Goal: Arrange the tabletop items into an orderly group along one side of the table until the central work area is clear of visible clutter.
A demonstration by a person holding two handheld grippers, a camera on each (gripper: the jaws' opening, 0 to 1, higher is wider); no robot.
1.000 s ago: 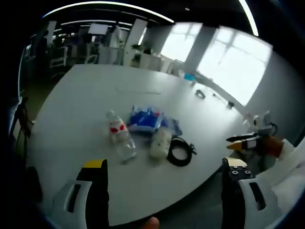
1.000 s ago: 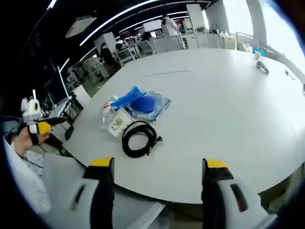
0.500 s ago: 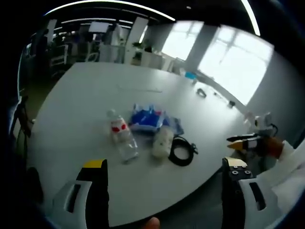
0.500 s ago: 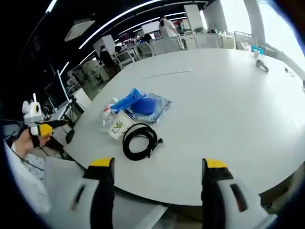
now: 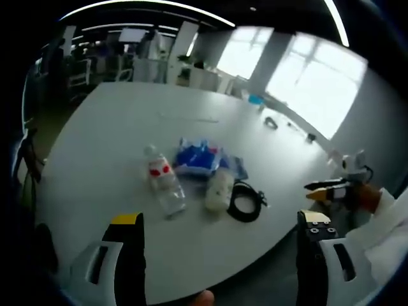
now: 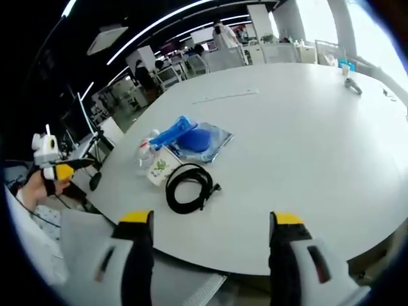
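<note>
A small cluster lies on the big white table (image 5: 108, 146) (image 6: 306, 140): a clear bottle with a red label (image 5: 163, 182) (image 6: 144, 152), a blue bag on a clear sleeve (image 5: 199, 159) (image 6: 191, 139), a white pouch with green print (image 5: 218, 190) (image 6: 159, 169) and a coiled black cable (image 5: 245, 201) (image 6: 189, 187). My left gripper (image 5: 217, 255) is open, held back from the table's near edge. My right gripper (image 6: 207, 245) is open too, off the edge beyond the cable. Each gripper appears in the other's view: the right gripper (image 5: 331, 188), the left gripper (image 6: 54, 169).
A small dark object (image 5: 271, 122) (image 6: 352, 88) lies far across the table, and a thin strip (image 5: 188, 118) (image 6: 224, 97) lies beyond the cluster. Chairs and desks (image 6: 185, 64) stand behind the table; bright windows (image 5: 312, 83) lie past it.
Both views have drifted slightly; the things on the table have not moved and both grippers stay open.
</note>
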